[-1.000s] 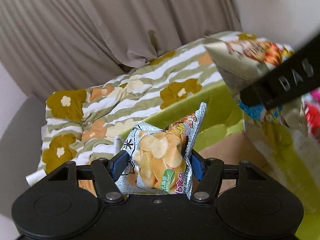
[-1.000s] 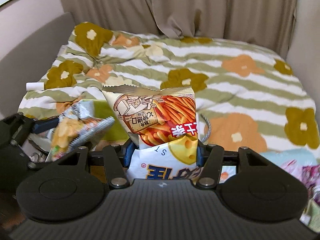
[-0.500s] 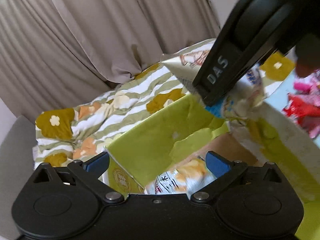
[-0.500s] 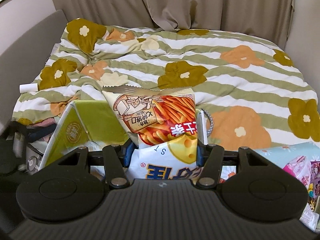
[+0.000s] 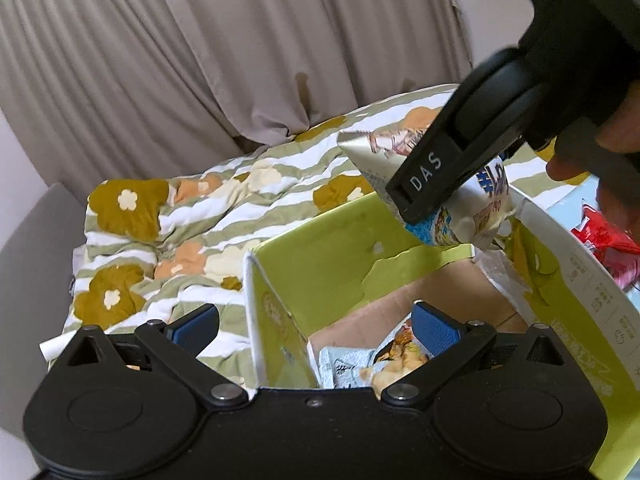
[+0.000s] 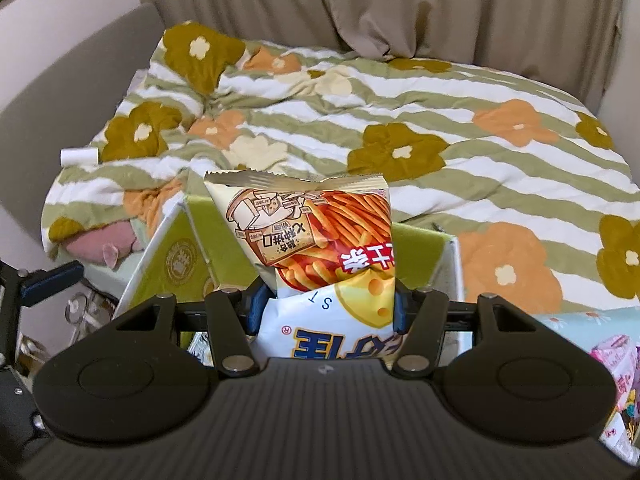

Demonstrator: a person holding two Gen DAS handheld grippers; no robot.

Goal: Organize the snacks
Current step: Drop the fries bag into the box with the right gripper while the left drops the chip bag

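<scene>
My left gripper (image 5: pixel 314 326) stands wide open over a green cardboard box (image 5: pixel 320 256). A potato chip bag (image 5: pixel 384 364) lies loose on the box floor below it, touching neither pad. My right gripper (image 6: pixel 328 308) holds a cheese stick bag (image 6: pixel 320 232) upright above the box (image 6: pixel 176 256). Its jaws are opening, and the bag is still pinched between the blue pads. In the left wrist view the right gripper (image 5: pixel 448 168) and the cheese stick bag (image 5: pixel 460 220) hang over the box's far corner, with a hand (image 5: pixel 600 148) behind.
The box sits on a bed with a flowered striped quilt (image 6: pixel 400 120), curtains behind. Pink snack packs (image 6: pixel 616 360) lie to the right and a red packet (image 5: pixel 600 236) beyond the box wall. A white roll (image 6: pixel 78 157) rests at the quilt's left edge.
My left gripper opened and let go of the potato chip bag, which now lies in the box. My right gripper carried the cheese stick bag over the box.
</scene>
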